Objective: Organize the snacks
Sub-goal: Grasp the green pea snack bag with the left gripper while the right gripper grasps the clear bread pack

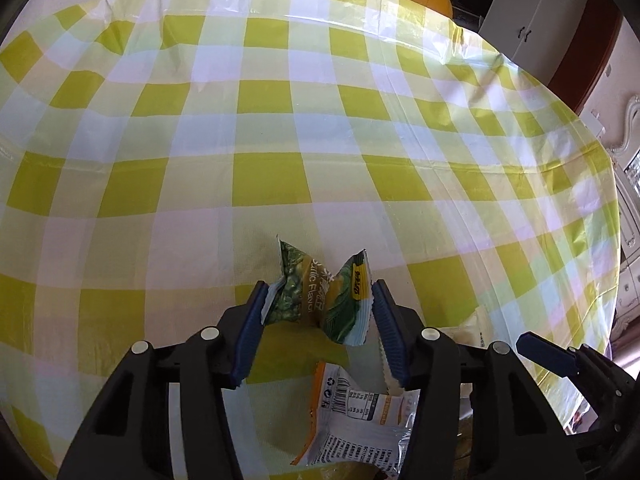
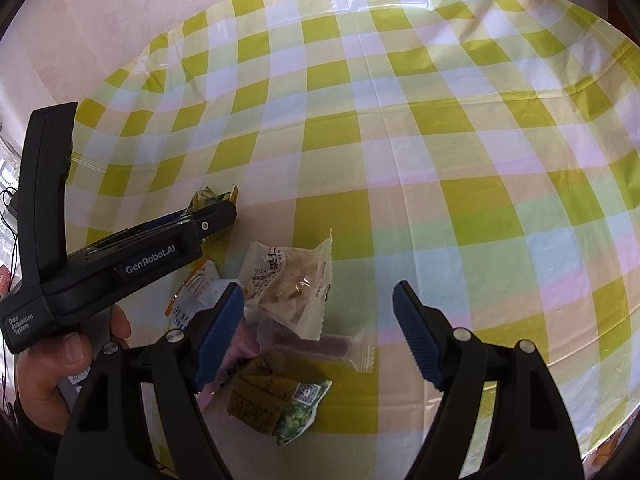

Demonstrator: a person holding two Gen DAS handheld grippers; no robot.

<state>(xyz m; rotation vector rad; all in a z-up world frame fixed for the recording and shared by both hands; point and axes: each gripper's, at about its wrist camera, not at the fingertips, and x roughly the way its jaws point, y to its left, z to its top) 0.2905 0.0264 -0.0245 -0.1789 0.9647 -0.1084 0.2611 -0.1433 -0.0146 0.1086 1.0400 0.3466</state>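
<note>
Your left gripper (image 1: 320, 304) is clamped on the green snack packet (image 1: 320, 300). Your right gripper (image 2: 320, 336) stands apart above the snack pile (image 2: 280, 320), holding nothing.

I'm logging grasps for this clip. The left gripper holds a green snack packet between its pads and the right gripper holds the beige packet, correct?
Half right. The left gripper does pinch the green snack packet. The right gripper is open and empty; the beige packet lies on the tablecloth, as the right wrist view shows.
</note>
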